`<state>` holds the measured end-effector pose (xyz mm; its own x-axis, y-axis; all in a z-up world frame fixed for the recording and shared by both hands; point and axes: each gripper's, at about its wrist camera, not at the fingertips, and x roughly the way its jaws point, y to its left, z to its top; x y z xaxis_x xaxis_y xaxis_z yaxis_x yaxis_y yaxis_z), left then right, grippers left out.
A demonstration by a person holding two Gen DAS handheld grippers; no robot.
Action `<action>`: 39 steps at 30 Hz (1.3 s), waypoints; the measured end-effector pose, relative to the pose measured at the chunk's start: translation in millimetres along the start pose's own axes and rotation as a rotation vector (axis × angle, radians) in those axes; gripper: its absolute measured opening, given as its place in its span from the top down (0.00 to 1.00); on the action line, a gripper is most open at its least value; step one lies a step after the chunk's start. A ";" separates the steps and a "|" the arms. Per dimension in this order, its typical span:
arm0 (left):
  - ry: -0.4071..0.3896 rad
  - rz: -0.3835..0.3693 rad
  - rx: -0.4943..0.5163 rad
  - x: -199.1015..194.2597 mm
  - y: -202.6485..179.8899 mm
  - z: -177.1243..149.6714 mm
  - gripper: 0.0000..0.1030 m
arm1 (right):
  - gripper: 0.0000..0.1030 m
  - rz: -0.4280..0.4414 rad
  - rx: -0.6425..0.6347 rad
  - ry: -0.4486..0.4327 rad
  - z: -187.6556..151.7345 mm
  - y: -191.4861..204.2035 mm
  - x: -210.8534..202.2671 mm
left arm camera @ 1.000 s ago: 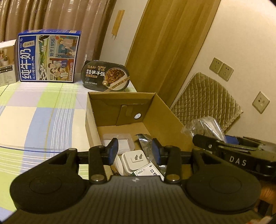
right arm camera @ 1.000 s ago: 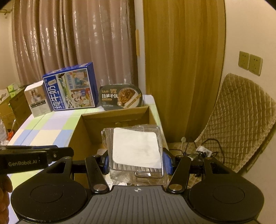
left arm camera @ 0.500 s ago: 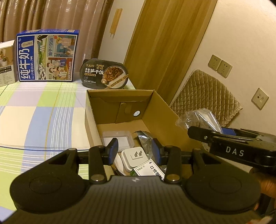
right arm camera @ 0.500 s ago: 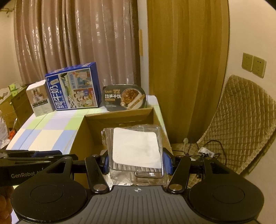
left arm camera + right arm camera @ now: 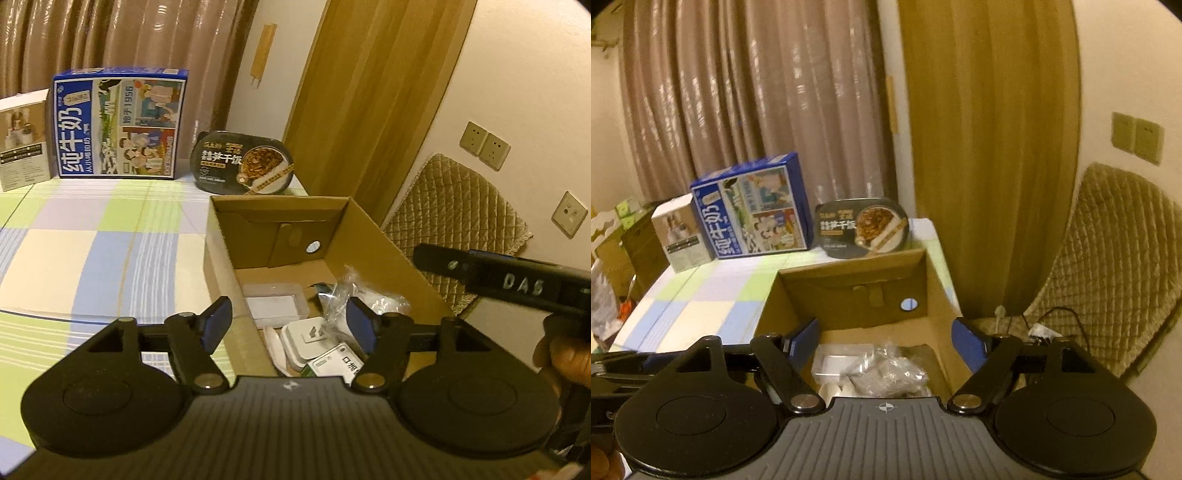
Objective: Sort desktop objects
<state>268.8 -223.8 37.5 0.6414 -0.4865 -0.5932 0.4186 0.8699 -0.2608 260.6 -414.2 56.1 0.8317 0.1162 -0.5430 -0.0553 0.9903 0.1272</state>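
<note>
While your right tool point(image 5: 884, 341) hangs spread and empty, the crinkled clear packet point(image 5: 886, 374) lies inside the brown cardboard box point(image 5: 934, 295); your left tool point(image 5: 290, 325) is spread too.

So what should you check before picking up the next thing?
1. Right tool empty and open: ok.
2. Left tool empty and open: ok.
3. Plastic packet lying inside the box: ok.
4. Left tool above the box, white plug just below it: ok.
5. Something left on the tablecloth to sort: cannot tell; only the milk carton and meal tub stand at the back.
</note>
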 end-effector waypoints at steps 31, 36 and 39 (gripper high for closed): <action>0.043 0.116 0.084 -143.4 -64.4 -84.6 0.01 | 0.02 -0.110 -0.008 0.110 -93.0 8.4 -181.8; 0.080 0.084 0.070 -162.3 -67.2 -96.9 0.01 | 0.02 -0.106 -0.011 0.132 -104.9 12.5 -198.1; 0.075 0.096 0.077 -175.0 -69.4 -102.7 0.01 | 0.02 -0.099 -0.031 0.141 -110.0 17.5 -206.3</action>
<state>61.5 -190.7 81.2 0.6321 -0.3917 -0.6686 0.4081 0.9018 -0.1425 27.3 -412.6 79.1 0.7480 0.0254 -0.6632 0.0043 0.9991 0.0432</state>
